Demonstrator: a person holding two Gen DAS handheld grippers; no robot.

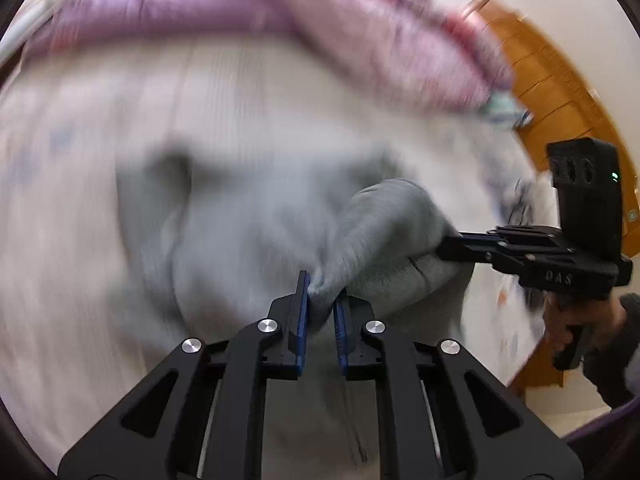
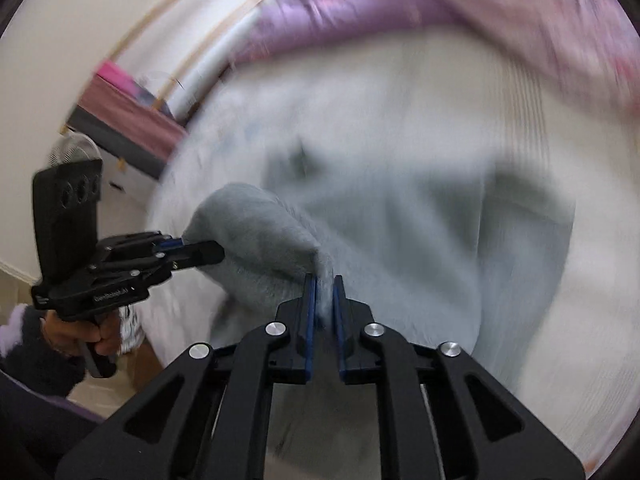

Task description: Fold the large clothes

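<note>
Grey garment (image 1: 248,216) edge was pinched by left tongs (image 1: 320,312) and right tongs (image 2: 324,300), lifted over bed (image 1: 72,184). Fold was judged mid-carry. Edge should be laid toward 12 o'clock.

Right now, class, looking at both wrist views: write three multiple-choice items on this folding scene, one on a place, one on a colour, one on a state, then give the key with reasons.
1. Where does the pinched fold of the grey garment lie?
A. between the two grippers
B. on the floor
C. on the wooden headboard

2. What colour is the bedding bunched at the far side of the bed?
A. green
B. purple-pink
C. black

3. How does the left gripper stand?
A. wide open, holding nothing
B. out of view
C. shut on the grey garment

Key:
1 A: the cloth spans from the left gripper to the right gripper.
2 B: the purple-pink bedding runs across the top of both views.
3 C: grey cloth sits clamped between its blue pads.
</note>
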